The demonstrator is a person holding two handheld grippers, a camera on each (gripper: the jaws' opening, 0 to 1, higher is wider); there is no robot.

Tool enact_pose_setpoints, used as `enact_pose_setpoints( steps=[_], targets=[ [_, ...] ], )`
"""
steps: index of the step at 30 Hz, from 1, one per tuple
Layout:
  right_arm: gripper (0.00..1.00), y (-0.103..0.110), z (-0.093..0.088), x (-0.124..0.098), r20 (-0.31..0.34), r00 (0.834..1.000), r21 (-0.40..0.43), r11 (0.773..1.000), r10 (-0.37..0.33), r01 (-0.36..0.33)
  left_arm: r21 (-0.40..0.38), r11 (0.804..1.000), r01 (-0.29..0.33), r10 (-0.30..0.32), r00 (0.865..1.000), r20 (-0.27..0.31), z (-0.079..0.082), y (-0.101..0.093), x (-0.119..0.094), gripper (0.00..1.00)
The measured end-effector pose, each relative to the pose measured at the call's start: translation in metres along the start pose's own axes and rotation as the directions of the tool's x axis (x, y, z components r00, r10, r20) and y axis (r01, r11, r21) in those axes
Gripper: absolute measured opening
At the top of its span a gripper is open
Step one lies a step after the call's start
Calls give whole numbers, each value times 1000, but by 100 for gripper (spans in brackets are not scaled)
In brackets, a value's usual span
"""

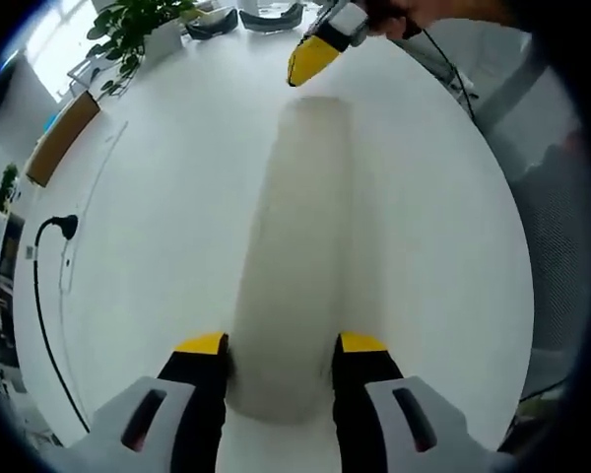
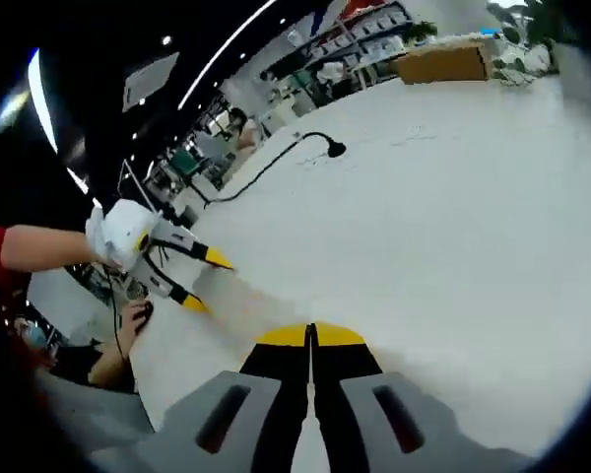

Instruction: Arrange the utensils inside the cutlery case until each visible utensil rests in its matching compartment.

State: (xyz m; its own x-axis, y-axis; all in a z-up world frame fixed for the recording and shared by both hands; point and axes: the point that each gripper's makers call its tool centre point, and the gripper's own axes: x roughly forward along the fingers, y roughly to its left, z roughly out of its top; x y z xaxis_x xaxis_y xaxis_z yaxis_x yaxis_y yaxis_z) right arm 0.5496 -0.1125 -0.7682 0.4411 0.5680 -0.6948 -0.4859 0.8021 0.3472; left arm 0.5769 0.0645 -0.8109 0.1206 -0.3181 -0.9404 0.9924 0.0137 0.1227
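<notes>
Two yellow-tipped jaws of the left gripper (image 1: 283, 345) clamp the near end of a long, pale, rounded cutlery case (image 1: 300, 246) lying on the smooth white table (image 1: 158, 246). Right gripper (image 2: 311, 335) has its jaws pressed together, empty. A black cable (image 2: 276, 163) crosses the tabletop; shelving stands behind.

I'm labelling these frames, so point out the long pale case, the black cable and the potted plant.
Long translucent white case (image 1: 300, 256): left gripper view, middle of its top face.
Black cable with plug (image 1: 41, 296): left gripper view, midway along the cord.
Green leafy potted plant (image 1: 128, 30): left gripper view, on the leaves.
</notes>
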Motion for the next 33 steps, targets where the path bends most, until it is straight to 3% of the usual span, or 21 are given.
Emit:
enact_pose_setpoints(
  steps=[1, 3, 8, 9, 11, 12, 14, 15, 16, 17, 20, 21, 23, 26, 27, 28, 29, 30, 31, 32, 33],
  targets=[
    [0, 1, -11, -1, -102, 994, -31, 999, -38, 35, 1, 1000, -2, 2, 1000, -7, 0, 0, 0, 42],
    [0, 13, -1, 3, -77, 997, -93, 996, 4, -11, 2, 1000, -4, 5, 1000, -19, 1, -1, 0, 42],
    [0, 19, 1, 14, -180, 983, -165, 986, -34, 4, 6, 1000, -5, 5, 999, -33, 1, -2, 0, 42],
    [0, 18, -4, 18, -276, 958, -271, 963, -78, 0, 0, 1000, 0, 0, 999, -32, 1, -2, 0, 42],
    [0, 21, -6, 22, -323, 940, -394, 919, -113, -25, -4, 1000, 5, -5, 1000, -30, 1, -3, 0, 42],
    [0, 19, -9, 22, -360, 922, -441, 897, -143, -33, -5, 1000, 7, -7, 1000, -29, 1, -2, 0, 42],
    [0, 18, -9, 25, -380, 907, -491, 871, -181, -32, -5, 1000, 7, -7, 999, -32, 1, -2, 0, 42],
    [0, 19, -6, 27, -374, 911, -465, 885, -176, -20, -6, 1000, 6, -6, 999, -36, 1, -2, 0, 42],
    [0, 18, -11, 26, -427, 886, -431, 902, -183, -21, -5, 1000, 4, -5, 999, -36, 1, -2, 0, 42],
    [0, 16, -9, 26, -441, 878, -439, 898, -186, -31, -2, 1000, 4, -4, 999, -38, 2, -2, 0, 42],
    [0, 13, -11, 27, -513, 831, -445, 894, -214, -44, -1, 1000, -2, 2, 999, -43, 2, -2, 0, 42],
    [0, 11, -10, 28, -523, 825, -480, 874, -215, -77, -3, 1000, -4, 4, 999, -41, 2, -2, 0, 42],
    [0, 10, -9, 30, -517, 829, -458, 887, -213, -57, -6, 1000, -6, 6, 999, -38, 1, -2, 0, 42],
    [0, 9, -10, 29, -509, 834, -497, 864, -213, -83, -5, 1000, -7, 7, 999, -44, 2, -1, 1, 42],
    [0, 8, -9, 31, -489, 851, -446, 893, -189, -58, -4, 1000, -7, 6, 999, -46, 2, -1, 1, 42],
    [0, 8, -8, 31, -483, 858, -423, 904, -175, -54, -6, 1000, -5, 5, 999, -48, 2, -1, 1, 42],
    [0, 7, -8, 29, -485, 858, -440, 895, -169, -72, -7, 1000, -4, 4, 999, -50, 2, -1, 1, 42],
    [0, -13, -3, 16, -442, 846, -475, 878, -297, 60, 2, 1000, -3, 3, 999, -49, 2, -2, 1, 42],
    [0, 4, -8, 8, -477, 852, -464, 885, -215, -36, -10, 1000, -4, 3, 999, -50, 2, -1, 1, 42],
    [0, 4, -6, 3, -474, 851, -493, 869, -227, -42, -10, 1000, -2, 2, 999, -50, 2, -1, 1, 42],
    [0, 6, -8, 19, -471, 853, -506, 861, -226, -52, -8, 1000, -2, 2, 999, -42, 2, -1, 1, 42]
  ],
)
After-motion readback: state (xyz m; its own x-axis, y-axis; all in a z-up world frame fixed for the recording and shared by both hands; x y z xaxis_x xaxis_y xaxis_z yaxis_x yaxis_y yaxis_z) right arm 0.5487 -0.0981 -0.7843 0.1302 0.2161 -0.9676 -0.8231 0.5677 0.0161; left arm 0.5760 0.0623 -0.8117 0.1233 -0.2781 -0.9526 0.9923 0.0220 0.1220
